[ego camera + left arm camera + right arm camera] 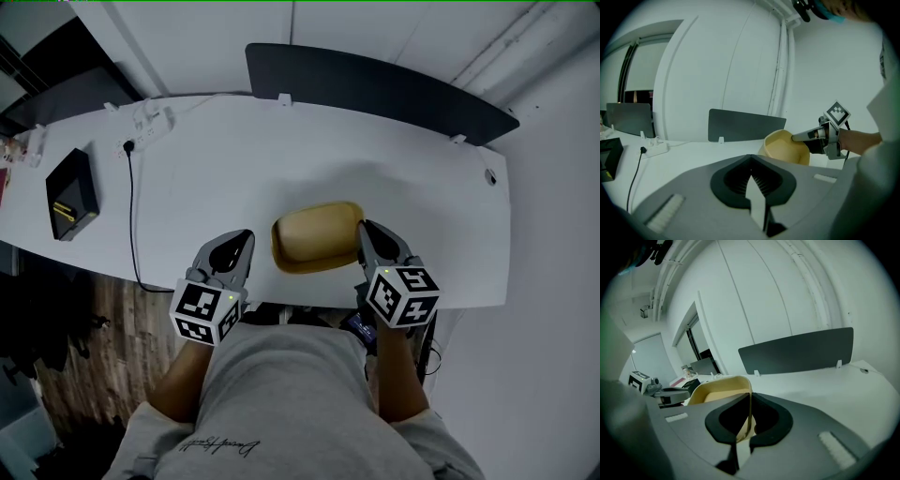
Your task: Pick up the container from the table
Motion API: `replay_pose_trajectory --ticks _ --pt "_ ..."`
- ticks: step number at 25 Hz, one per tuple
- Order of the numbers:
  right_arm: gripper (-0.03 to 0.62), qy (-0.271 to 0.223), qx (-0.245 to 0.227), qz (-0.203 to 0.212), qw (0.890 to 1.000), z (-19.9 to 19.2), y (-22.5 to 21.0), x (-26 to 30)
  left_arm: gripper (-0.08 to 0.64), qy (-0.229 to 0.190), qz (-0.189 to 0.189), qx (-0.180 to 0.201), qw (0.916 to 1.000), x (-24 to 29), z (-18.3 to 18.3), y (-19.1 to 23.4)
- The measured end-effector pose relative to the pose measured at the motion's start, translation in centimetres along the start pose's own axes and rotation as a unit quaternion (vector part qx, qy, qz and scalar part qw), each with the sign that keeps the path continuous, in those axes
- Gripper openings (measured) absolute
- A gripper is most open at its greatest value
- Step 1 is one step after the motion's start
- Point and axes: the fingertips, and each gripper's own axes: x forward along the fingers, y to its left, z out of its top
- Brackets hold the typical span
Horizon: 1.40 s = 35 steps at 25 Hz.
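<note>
A shallow yellow container (314, 234) hangs over the front part of the white table (422, 178). My right gripper (364, 234) is shut on its right rim. In the right gripper view the rim wall (749, 404) runs down between the jaws of that gripper (747, 420). The left gripper view shows the container (785, 147) tilted and raised, with the right gripper (799, 137) pinching its edge. My left gripper (242, 246) hovers a little left of the container, shut, with nothing in it (757, 187).
A black box (71, 194) lies at the table's left end. A black cable (131, 216) runs from a power strip (150, 122) over the front edge. A dark divider panel (375, 89) stands along the back edge.
</note>
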Motion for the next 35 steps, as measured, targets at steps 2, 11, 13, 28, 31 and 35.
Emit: replay_pose_trajectory --ticks 2,11,13,28,31,35 --pt "0.028 0.001 -0.001 0.004 1.0 -0.1 0.4 -0.1 0.003 -0.002 -0.002 0.0 1.0 -0.4 0.1 -0.2" --pt "0.028 0.001 0.001 0.019 1.0 -0.2 1.6 0.1 0.003 -0.007 0.006 0.001 1.0 -1.6 0.4 0.2" --pt "0.028 0.002 0.0 0.021 1.0 -0.1 1.8 0.2 0.002 -0.009 0.009 -0.001 0.9999 -1.6 0.5 0.3" --pt "0.028 0.005 0.003 0.021 1.0 0.0 1.8 0.8 0.002 -0.013 0.012 -0.004 0.9998 -1.1 1.1 1.0" --pt "0.028 0.005 0.004 0.021 1.0 0.0 1.9 1.0 0.002 -0.012 0.013 -0.006 0.9998 -1.1 1.1 1.3" --pt "0.028 0.005 0.004 0.021 1.0 0.2 2.1 1.3 0.002 -0.012 0.013 -0.006 0.9998 -1.1 1.2 1.6"
